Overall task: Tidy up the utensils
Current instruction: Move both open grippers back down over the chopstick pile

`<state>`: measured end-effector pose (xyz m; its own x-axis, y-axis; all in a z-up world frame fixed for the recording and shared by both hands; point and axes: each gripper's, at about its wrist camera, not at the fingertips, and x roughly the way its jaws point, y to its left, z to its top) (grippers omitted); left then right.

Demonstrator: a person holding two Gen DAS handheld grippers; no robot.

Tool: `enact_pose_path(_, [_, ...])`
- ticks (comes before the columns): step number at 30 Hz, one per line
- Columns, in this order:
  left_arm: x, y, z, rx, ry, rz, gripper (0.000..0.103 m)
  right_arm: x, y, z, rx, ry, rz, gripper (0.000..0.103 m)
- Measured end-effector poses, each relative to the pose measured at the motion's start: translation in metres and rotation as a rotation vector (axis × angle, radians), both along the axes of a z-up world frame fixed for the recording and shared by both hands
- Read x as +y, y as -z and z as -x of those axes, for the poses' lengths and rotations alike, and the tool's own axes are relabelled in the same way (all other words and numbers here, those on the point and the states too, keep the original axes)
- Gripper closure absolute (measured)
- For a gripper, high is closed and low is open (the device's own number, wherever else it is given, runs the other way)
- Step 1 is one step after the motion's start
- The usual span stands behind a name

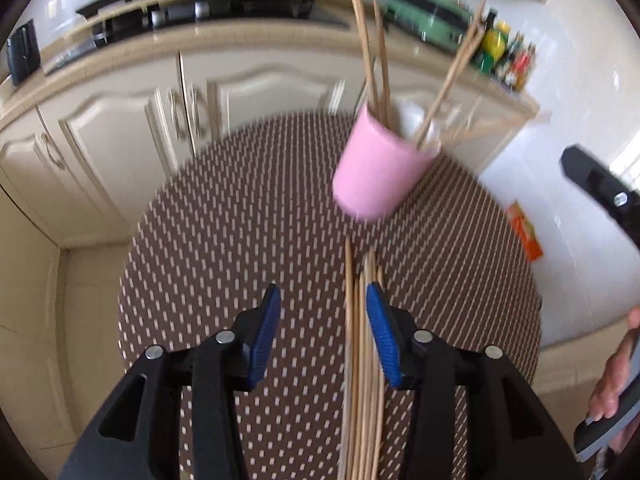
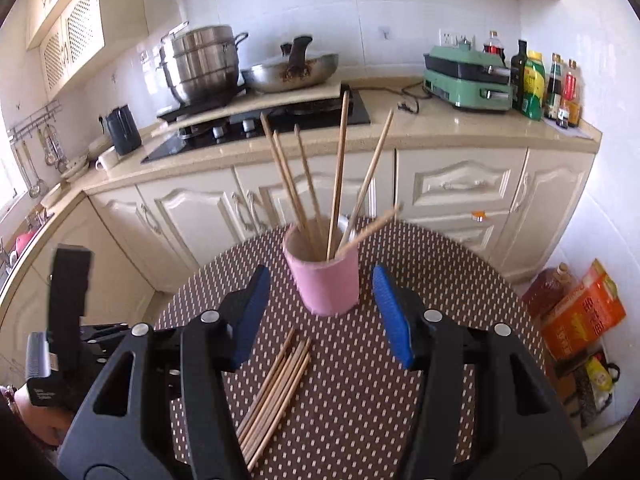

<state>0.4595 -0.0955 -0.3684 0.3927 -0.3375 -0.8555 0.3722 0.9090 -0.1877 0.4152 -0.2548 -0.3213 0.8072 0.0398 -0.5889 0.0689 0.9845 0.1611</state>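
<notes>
Left gripper [image 1: 322, 322]: jaws apart with nothing pinched; it is angled steeply down over the bench, and its right blue pad sits just beside the loose sticks, whether touching them cannot be told.
Right gripper [image 2: 322, 312]: jaws wide apart and empty, pointing toward the pink cup, which shows in the gap between the pads and farther off.
Loose chopsticks [image 2: 276, 392]: a bundle of wooden sticks lying flat on the bench, side by side and roughly parallel. In the left wrist view [image 1: 362, 360] their long axis runs straight away from the camera, tips toward the cup. In the right wrist view they lie on a diagonal, from lower left up toward the cup.
Pink cup [image 2: 326, 280]: stands upright on the bench beyond the loose bundle, well clear of both grippers; it looks tilted and blurred in the left wrist view [image 1: 376, 172].
Chopsticks in the cup [image 2: 340, 168]: several sticks stand on end, fanned out, some leaning left, some right, one lying low across the rim to the right.
Bench [image 2: 360, 400]: round top with a brown cover dotted in white.
Person's hand [image 1: 612, 384]: at the right edge of the left wrist view, on the other gripper's handle.
Surroundings: cream kitchen cabinets [image 2: 460, 192] and a stove with a steel pot [image 2: 200, 64] behind the bench.
</notes>
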Motion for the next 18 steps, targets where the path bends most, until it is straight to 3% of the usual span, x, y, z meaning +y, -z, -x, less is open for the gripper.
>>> enact_pose_path(7, [-0.014,0.054,0.016,0.127,0.072,-0.13,0.059,0.015,0.054,0.022,0.172,0.01,-0.058,0.05])
enact_pose_path(18, [-0.033,0.076,0.009,0.147,0.132,-0.217,0.058,0.015,0.098,0.039,0.317,0.079,-0.117,0.05])
